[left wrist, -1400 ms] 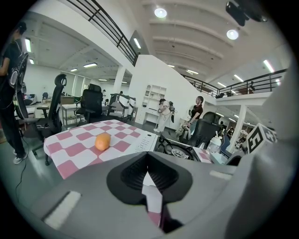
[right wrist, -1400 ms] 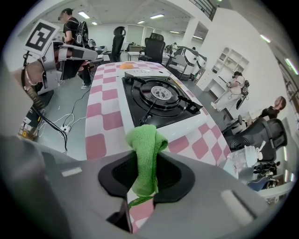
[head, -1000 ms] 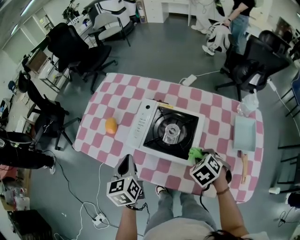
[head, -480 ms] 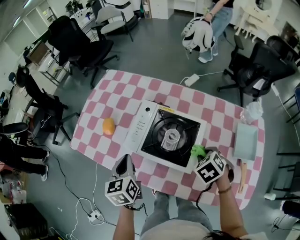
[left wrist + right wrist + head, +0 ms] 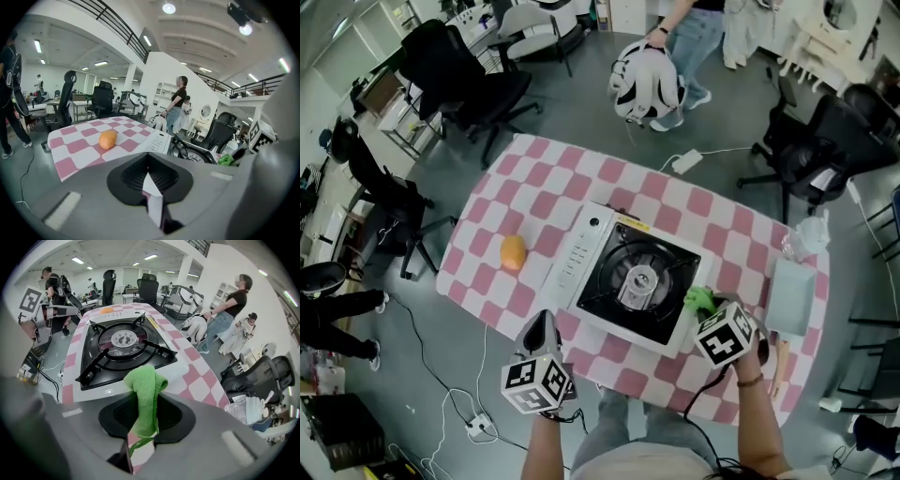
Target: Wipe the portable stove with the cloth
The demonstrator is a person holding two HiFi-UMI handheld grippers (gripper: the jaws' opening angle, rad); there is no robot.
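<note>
My right gripper (image 5: 146,425) is clenched on the green cloth (image 5: 145,390), which stands up between its jaws; the cloth's top end is at the near white edge of the portable stove (image 5: 123,345), by the stove's right corner closest to me, and I cannot tell if it touches. My left gripper (image 5: 149,180) has its jaws pressed together with nothing between them, just outside the near edge of the checked counter (image 5: 534,187); a small orange fruit (image 5: 513,251) lies left of the stove.
</note>
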